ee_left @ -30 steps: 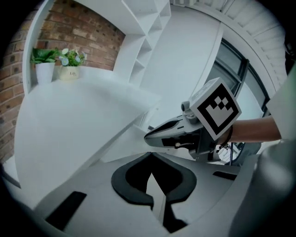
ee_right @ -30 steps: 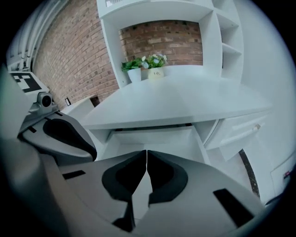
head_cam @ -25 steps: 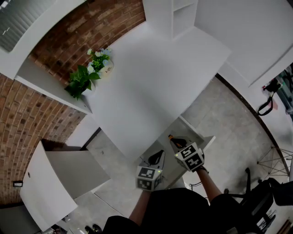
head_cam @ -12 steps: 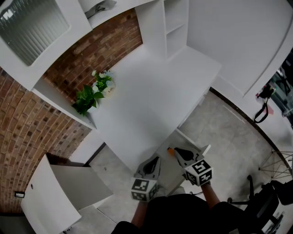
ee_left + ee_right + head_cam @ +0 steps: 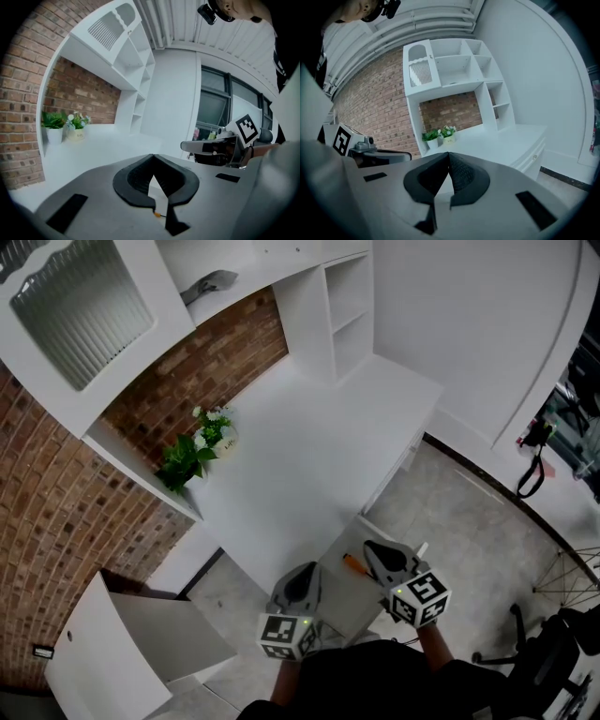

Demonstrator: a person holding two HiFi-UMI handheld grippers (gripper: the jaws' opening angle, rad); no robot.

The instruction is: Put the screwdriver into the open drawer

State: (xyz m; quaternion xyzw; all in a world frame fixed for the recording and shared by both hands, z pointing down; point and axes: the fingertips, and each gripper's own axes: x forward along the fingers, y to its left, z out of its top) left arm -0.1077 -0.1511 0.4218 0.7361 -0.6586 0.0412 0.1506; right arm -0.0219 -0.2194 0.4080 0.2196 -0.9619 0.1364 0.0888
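The screwdriver [image 5: 353,563], with an orange handle, lies inside the open white drawer [image 5: 345,598] under the desk's near edge. My right gripper [image 5: 373,547] hovers just right of it, over the drawer, jaws shut and holding nothing. My left gripper [image 5: 305,570] sits at the drawer's left side, also shut and holding nothing. In the left gripper view the jaws [image 5: 152,157] meet at their tips, and a speck of the orange screwdriver [image 5: 156,214] shows below them. The right gripper view shows its jaws [image 5: 449,154] closed, with nothing between them.
A white desk [image 5: 309,456] stretches ahead, with a green plant [image 5: 186,461] and a flower pot [image 5: 221,433] by the brick wall. White shelves [image 5: 342,306] stand at its far end. An open cabinet door [image 5: 112,652] is at lower left, a chair base [image 5: 553,643] at lower right.
The head view has tilted up, showing more shelves. Both grippers have drawn back toward the person. The screwdriver now lies in the drawer, apart from the right gripper's tips.
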